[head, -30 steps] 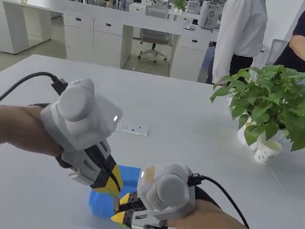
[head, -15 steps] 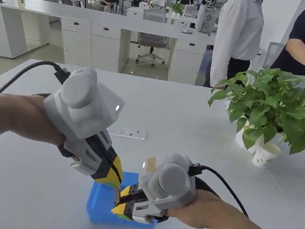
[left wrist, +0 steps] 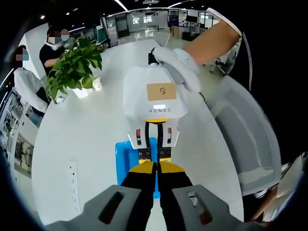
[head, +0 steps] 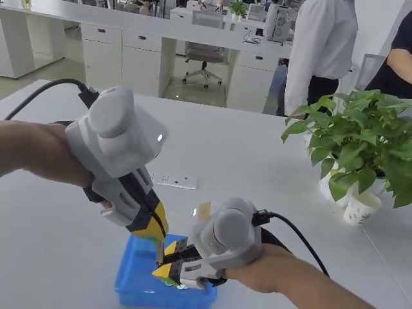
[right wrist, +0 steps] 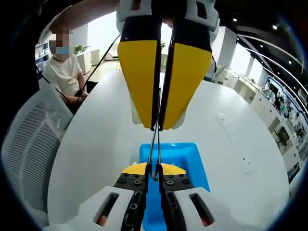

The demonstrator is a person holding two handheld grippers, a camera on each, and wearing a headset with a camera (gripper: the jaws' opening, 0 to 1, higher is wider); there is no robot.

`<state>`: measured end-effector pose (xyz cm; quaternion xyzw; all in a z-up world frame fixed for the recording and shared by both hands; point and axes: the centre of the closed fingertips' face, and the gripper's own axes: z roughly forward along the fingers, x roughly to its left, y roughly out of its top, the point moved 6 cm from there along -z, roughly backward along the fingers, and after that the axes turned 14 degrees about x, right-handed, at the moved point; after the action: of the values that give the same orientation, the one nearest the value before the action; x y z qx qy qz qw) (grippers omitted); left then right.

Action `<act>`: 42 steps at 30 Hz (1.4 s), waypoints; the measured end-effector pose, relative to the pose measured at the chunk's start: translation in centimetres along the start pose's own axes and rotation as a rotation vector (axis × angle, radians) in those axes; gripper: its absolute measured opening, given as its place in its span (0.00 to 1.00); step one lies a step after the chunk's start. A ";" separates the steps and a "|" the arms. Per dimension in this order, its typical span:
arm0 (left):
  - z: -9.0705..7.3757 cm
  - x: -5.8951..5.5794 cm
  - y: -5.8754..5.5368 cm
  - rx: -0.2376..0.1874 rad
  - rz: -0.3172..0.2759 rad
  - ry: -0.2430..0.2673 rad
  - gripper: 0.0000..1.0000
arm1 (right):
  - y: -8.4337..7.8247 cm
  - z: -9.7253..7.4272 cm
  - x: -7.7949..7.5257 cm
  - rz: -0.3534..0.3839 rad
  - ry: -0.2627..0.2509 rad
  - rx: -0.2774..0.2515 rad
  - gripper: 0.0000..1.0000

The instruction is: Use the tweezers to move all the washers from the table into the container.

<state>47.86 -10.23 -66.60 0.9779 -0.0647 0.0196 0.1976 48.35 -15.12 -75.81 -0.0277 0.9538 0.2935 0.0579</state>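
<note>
My left gripper point(head: 158, 235) points down over the blue container point(head: 132, 283), its yellow jaws shut on the thin metal tweezers point(head: 159, 252). From the right, my right gripper point(head: 164, 267) meets it tip to tip above the container. In the right gripper view the tweezers point(right wrist: 153, 147) drop out of the left gripper point(right wrist: 158, 126) into my right gripper point(right wrist: 155, 171), whose jaws are closed around the tweezer tips, with the container point(right wrist: 187, 159) below. In the left gripper view my left gripper point(left wrist: 157, 166) faces the right gripper point(left wrist: 156, 154) over the container point(left wrist: 122, 151).
A white power strip point(head: 168, 181) lies on the table behind the container. A potted plant point(head: 360, 141) and a paper cup point(head: 359, 207) stand at the right. A person point(head: 318, 45) stands beyond the table's far edge. A mesh chair point(right wrist: 29, 139) is beside the table.
The head view has tilted down, so more of the blue container shows. Both grippers have stayed tip to tip on the tweezers above it.
</note>
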 end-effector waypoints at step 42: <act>5.6 2.3 -4.0 0.040 -0.060 -0.015 0.04 | -2.8 6.3 -1.8 0.026 0.094 0.060 0.10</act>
<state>50.76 -9.03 -73.12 0.9833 -0.0363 0.0076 0.1782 51.00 -13.82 -82.31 -0.0274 0.9641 0.2641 0.0099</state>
